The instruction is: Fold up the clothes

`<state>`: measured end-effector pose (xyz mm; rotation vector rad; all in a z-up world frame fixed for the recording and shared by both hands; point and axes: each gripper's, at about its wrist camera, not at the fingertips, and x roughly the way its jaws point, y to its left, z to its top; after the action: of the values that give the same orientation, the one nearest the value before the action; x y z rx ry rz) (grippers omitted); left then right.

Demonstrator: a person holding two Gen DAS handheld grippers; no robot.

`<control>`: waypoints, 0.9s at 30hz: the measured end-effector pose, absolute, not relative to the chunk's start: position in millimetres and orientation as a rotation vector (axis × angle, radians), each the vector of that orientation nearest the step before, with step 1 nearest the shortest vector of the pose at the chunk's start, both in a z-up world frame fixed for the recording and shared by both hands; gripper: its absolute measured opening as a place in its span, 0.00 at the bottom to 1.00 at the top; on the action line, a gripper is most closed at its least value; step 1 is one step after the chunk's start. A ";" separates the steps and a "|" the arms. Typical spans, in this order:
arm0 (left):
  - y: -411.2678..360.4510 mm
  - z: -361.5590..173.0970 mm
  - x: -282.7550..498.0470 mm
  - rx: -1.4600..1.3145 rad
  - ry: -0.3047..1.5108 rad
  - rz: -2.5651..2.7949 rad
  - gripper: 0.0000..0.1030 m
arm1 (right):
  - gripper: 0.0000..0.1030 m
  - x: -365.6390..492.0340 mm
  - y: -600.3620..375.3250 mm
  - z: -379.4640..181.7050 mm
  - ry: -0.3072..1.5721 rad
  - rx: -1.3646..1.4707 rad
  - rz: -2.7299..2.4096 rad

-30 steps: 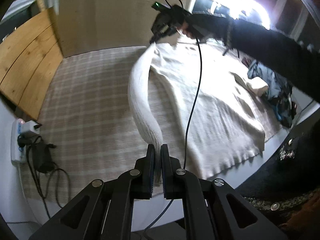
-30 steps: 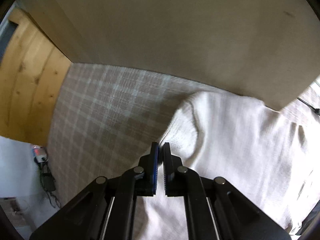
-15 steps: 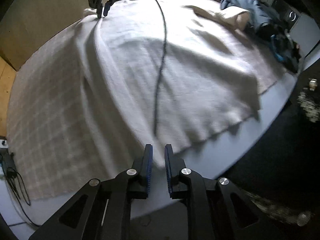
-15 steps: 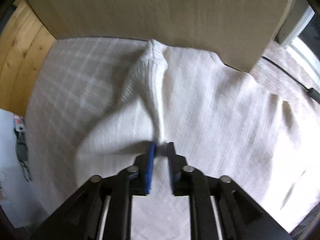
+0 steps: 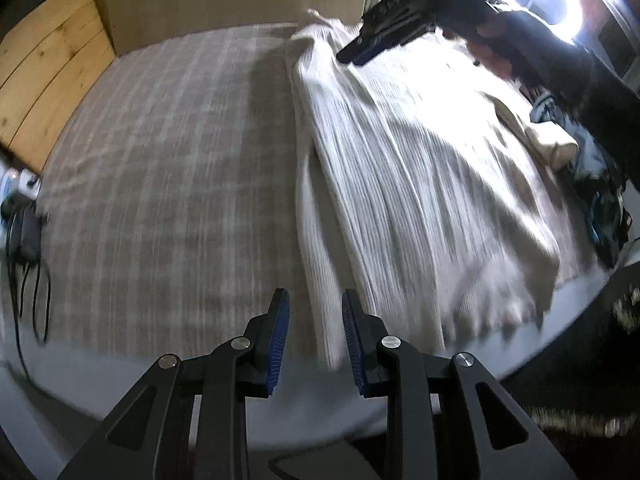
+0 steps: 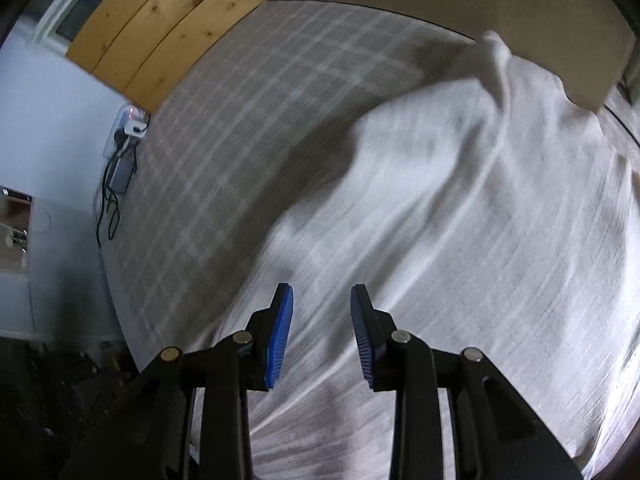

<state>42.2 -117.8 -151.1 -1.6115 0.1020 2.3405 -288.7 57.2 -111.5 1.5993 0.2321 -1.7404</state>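
— Left gripper [image 5: 314,320]?
— Jaws apart, gripping nothing.
— Right gripper [image 6: 322,316]?
— Also parted and empty; in the left view it points down-left, held by a dark-sleeved arm [image 5: 576,76].

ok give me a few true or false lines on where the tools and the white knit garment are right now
1. The left tool is open, gripping nothing. True.
2. The white ribbed knit garment hangs in the air between both tools. False: it lies spread on the beige plaid bedcover.
3. The right tool is shut on the garment's edge. False: it is open above the garment, holding nothing.
4. A pile of blue clothes lies at the bed's far right side in the left wrist view. True.
5. A wooden plank headboard borders the bed. True.
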 end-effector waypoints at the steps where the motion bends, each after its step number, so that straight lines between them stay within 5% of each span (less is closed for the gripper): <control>1: -115.8 -154.5 32.9 -1.604 0.119 2.340 0.25 | 0.29 -294.2 50.1 -110.1 0.240 1.593 -1.767; 6: -99.6 -174.7 -2.4 -1.601 0.223 2.312 0.25 | 0.39 -323.8 15.7 -104.5 0.278 1.590 -1.848; 15: -91.6 -191.6 -35.6 -1.592 0.302 2.266 0.25 | 0.39 -348.7 -40.0 -143.8 0.769 1.680 -1.817; 21: -98.4 -196.1 -54.1 -1.582 0.280 2.255 0.25 | 0.39 -359.6 -33.8 -116.8 0.707 1.631 -1.832; 27: -89.1 -199.2 -69.5 -1.561 0.293 2.235 0.25 | 0.39 -347.4 -58.8 -132.2 0.891 1.606 -1.755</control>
<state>-69.5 -89.1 -199.2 -1.5615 0.2931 2.2352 -347.4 -58.8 -132.2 1.6059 0.8914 -1.7550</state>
